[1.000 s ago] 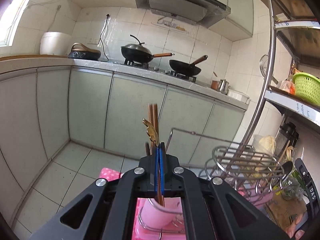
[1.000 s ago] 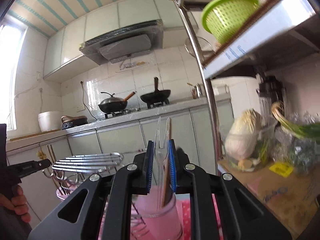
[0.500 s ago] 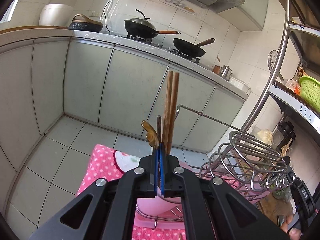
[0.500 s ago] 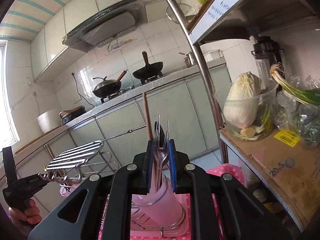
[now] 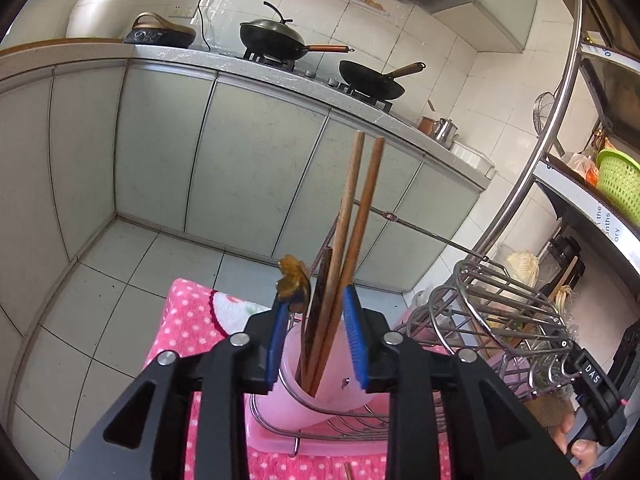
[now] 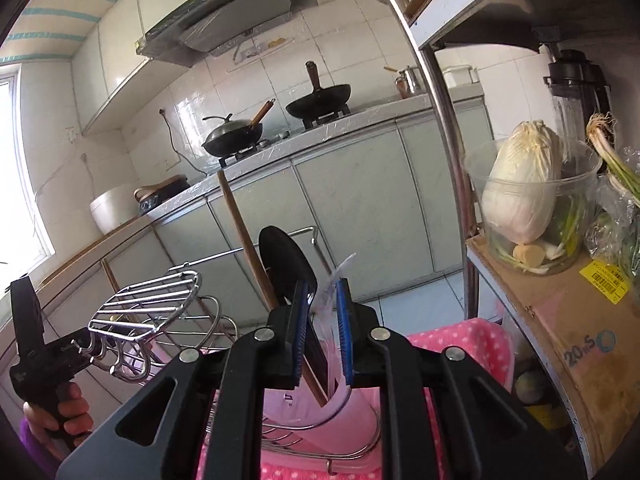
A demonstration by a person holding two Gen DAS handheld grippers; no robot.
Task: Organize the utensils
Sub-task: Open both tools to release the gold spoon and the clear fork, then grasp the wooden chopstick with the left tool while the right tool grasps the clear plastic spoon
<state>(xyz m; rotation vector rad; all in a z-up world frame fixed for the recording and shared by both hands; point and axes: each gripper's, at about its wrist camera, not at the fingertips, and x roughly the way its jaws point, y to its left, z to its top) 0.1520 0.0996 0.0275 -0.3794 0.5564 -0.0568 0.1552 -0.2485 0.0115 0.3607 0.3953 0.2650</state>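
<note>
Seen from the left wrist, a pair of brown wooden chopsticks (image 5: 352, 232) and a dark utensil with an amber top (image 5: 294, 284) stand in a pink cup (image 5: 340, 384). My left gripper (image 5: 315, 336) is opening; the chopsticks rise between its blue pads (image 5: 276, 340) without touching them. Over the same pink cup (image 6: 296, 404), my right gripper (image 6: 322, 332) is shut on the clear plastic forks (image 6: 334, 280), which tilt to the right. A black spoon (image 6: 284, 268) and a wooden chopstick (image 6: 240, 224) stick up from the cup just behind its left finger.
The cup sits in a wire holder on a pink tray over a pink dotted cloth (image 5: 188, 320). A steel wire rack (image 5: 500, 304) stands beside it. At right are a steel shelf post (image 6: 452, 160), a tub with cabbage (image 6: 520, 192) and a cardboard box (image 6: 568, 320). A hand (image 6: 60, 408) grips the other tool.
The left gripper's jaws have come apart and let go of the chopsticks, which now stand in the cup. Both grippers have tipped down toward the cup; the right still carries the forks.
</note>
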